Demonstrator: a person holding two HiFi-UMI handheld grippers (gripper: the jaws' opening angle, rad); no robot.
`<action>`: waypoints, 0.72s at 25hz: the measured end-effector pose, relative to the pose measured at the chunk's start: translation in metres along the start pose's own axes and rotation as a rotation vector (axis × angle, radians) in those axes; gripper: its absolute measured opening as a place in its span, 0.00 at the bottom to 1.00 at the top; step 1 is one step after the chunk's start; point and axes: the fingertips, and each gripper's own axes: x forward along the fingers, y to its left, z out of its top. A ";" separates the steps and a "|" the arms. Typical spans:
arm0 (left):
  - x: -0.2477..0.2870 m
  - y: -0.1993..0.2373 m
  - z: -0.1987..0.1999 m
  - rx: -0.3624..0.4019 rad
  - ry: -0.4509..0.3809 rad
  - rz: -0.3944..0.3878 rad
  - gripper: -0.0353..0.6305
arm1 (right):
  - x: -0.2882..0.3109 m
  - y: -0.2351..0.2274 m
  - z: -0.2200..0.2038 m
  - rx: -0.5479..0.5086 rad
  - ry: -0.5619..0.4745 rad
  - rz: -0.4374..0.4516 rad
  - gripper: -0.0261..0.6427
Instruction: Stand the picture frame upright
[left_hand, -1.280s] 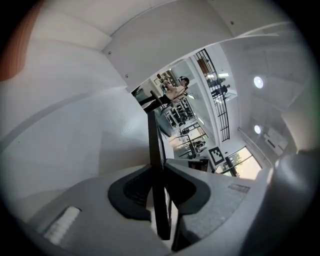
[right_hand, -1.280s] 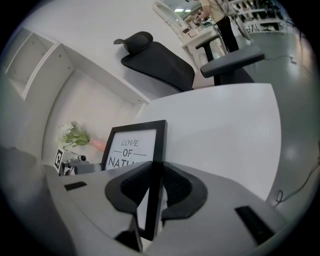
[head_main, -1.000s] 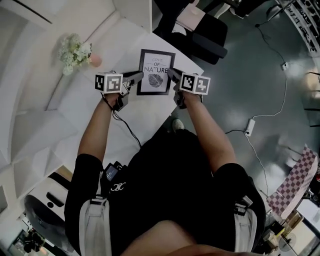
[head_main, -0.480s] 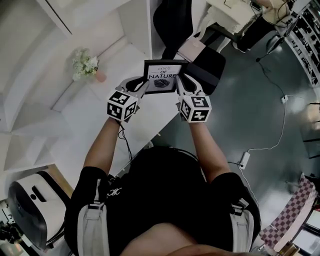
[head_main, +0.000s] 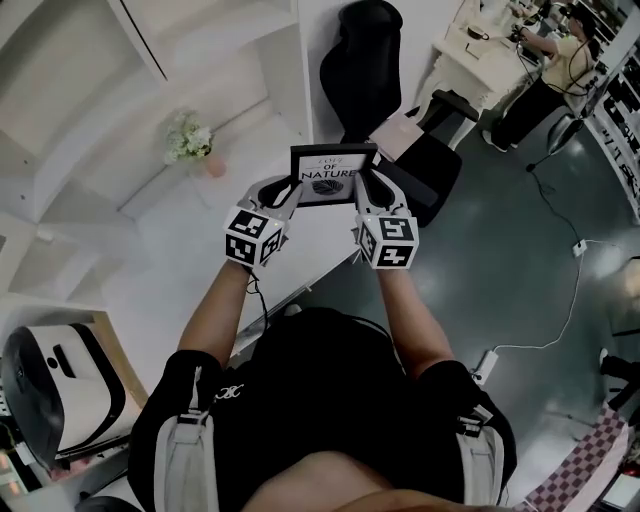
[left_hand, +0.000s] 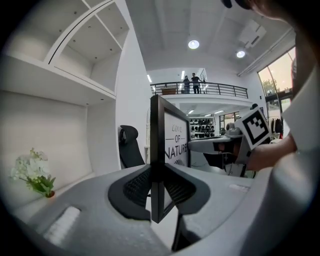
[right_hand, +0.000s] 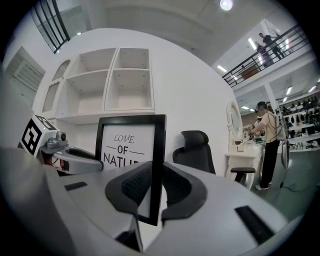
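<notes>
Head view: left tongs (head_main: 287, 190), right tongs (head_main: 366, 186) clamp picture frame (head_main: 333, 178) by side edges.

The picture frame (right_hand: 125, 145) reads "LOVE OF NATURE"; the last word, partly covered, seems complete.

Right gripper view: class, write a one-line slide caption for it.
Right gripper clamps the right edge of an upright picture frame; left gripper holds the opposite edge, white shelves behind.

The black picture frame (head_main: 334, 176) with a white "LOVE OF NATURE" print stands upright at twelve o'clock, clamped at both side edges.
</notes>
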 end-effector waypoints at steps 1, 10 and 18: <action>-0.002 -0.003 0.000 -0.007 -0.002 0.010 0.18 | -0.001 0.000 0.000 -0.002 0.001 0.015 0.14; -0.068 -0.002 -0.024 -0.083 0.027 0.271 0.18 | 0.006 0.058 -0.010 -0.033 0.025 0.286 0.14; -0.149 0.015 -0.053 -0.157 0.044 0.492 0.18 | 0.013 0.146 -0.022 -0.046 0.043 0.510 0.14</action>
